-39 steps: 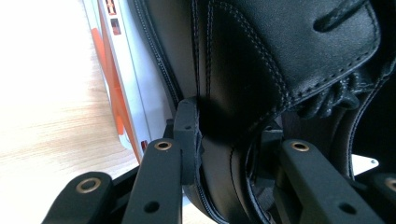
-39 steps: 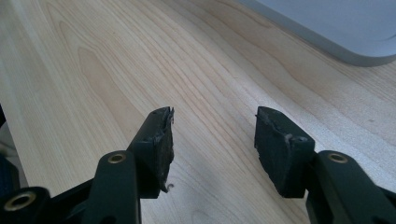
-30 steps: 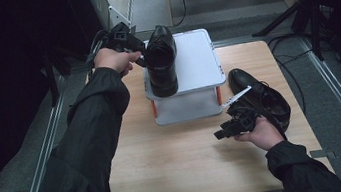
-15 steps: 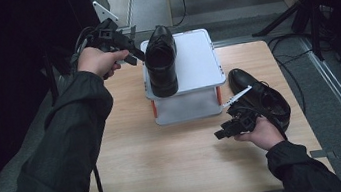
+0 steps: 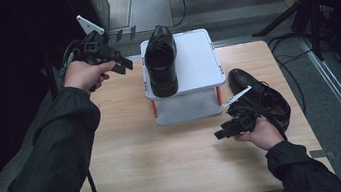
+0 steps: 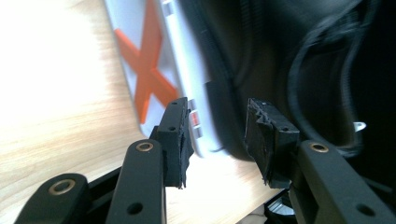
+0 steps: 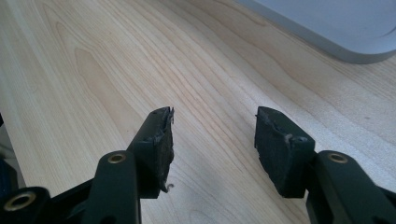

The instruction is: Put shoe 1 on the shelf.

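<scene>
One black shoe [image 5: 160, 61] is set on the white stand [image 5: 195, 67]; another shoe [image 5: 259, 96] lies right of it. Both the left gripper [image 5: 121, 62] and right gripper [image 5: 220, 134] are held open, empty.

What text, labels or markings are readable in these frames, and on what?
No readable words, brands or numbers.
Only mark: an orange "X"-shaped cross on the side of the white stand, seen from the left gripper view; it looks like bracing rather than a letter.
Shoe on the stand and shoe on the table: no label visible.
</scene>
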